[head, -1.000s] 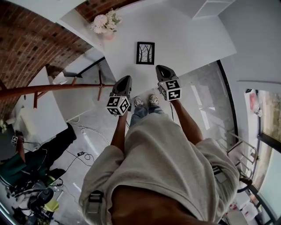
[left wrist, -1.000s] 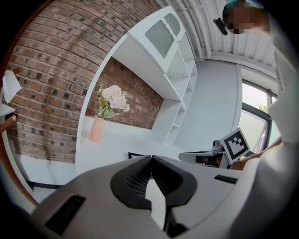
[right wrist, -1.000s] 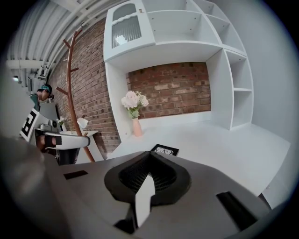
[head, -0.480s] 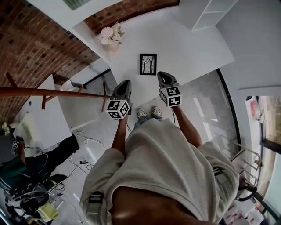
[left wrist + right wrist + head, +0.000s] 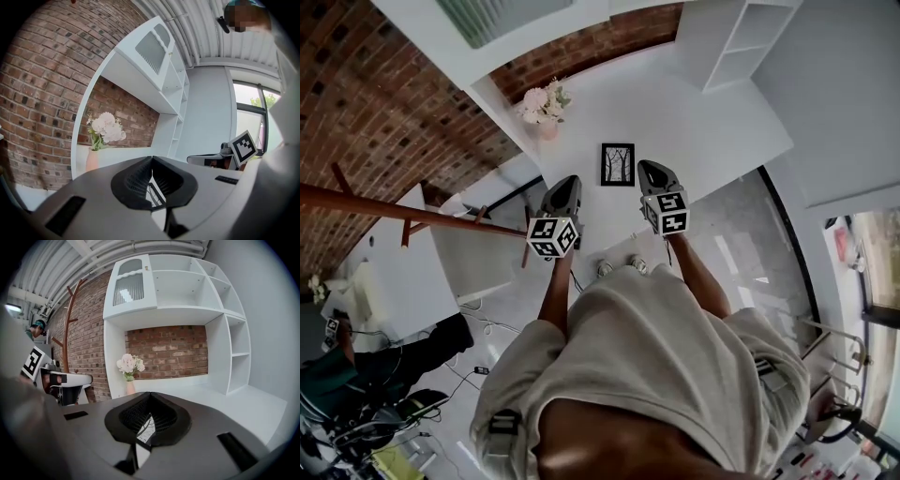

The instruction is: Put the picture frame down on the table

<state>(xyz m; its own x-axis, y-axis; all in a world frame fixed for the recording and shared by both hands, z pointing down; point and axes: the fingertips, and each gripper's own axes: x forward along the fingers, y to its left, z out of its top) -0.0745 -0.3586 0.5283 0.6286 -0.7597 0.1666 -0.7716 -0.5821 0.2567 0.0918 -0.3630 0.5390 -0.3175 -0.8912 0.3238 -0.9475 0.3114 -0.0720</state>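
The black picture frame (image 5: 618,164), with a print of bare trees, lies flat on the white table (image 5: 703,112), close to its near edge. My left gripper (image 5: 565,184) hangs just off that edge, to the frame's left, jaws shut with nothing in them. To the frame's right, my right gripper (image 5: 652,170) is also shut and empty, its tip over the table edge. A sliver of the picture frame (image 5: 152,194) shows below the closed tips in the left gripper view, and the picture frame (image 5: 144,428) shows the same way in the right gripper view.
A pink vase of flowers (image 5: 544,106) stands at the table's back left by the brick wall. White shelves (image 5: 733,37) rise at the back right. A reddish wooden coat rack (image 5: 394,202) crosses on the left. Another person (image 5: 356,366) sits among cables at lower left.
Both grippers have risen, still shut and side by side. The picture frame has stayed where it lies on the table.
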